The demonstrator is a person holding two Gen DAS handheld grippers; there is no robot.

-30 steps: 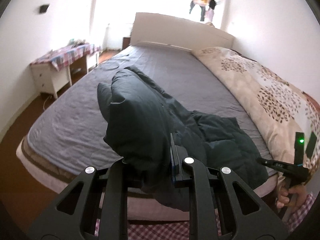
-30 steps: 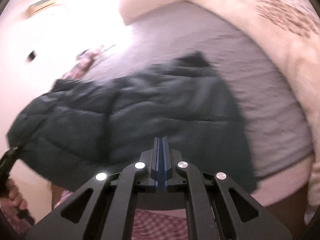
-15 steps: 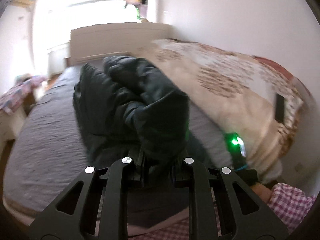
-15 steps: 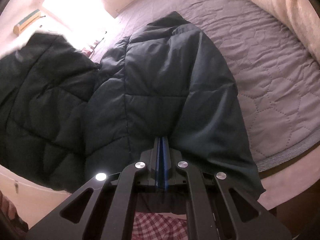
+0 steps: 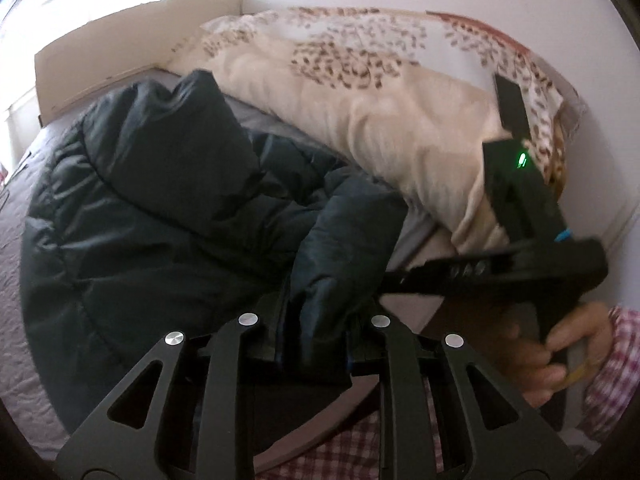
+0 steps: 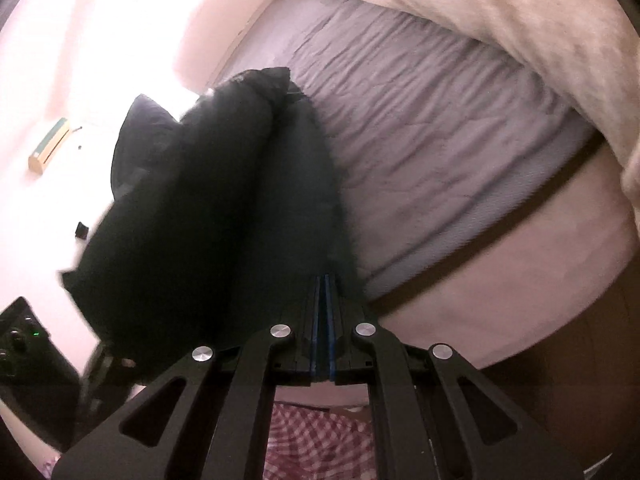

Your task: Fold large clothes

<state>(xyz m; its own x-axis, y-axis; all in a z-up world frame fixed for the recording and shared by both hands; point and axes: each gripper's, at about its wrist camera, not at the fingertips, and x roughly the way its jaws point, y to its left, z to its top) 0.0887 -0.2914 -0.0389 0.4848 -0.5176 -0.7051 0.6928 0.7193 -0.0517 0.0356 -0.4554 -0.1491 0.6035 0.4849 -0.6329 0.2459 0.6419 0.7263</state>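
Swinging right since a moment ago, the left gripper [image 5: 316, 340] is clamping a jacket [image 5: 168, 208] fold while the right gripper's [image 6: 325, 320] jaws are pinching its hem above the bed [image 6: 420, 120].

The right gripper [image 6: 324, 300] has its fingers pressed together, pinching the edge of the dark puffer jacket [image 6: 224, 216], which hangs blurred toward ten o'clock. The grey bedsheet [image 6: 420, 120] spreads toward one o'clock, a cream duvet [image 6: 520, 12] bunched beyond it. The left gripper [image 6: 28, 344] shows at eight o'clock
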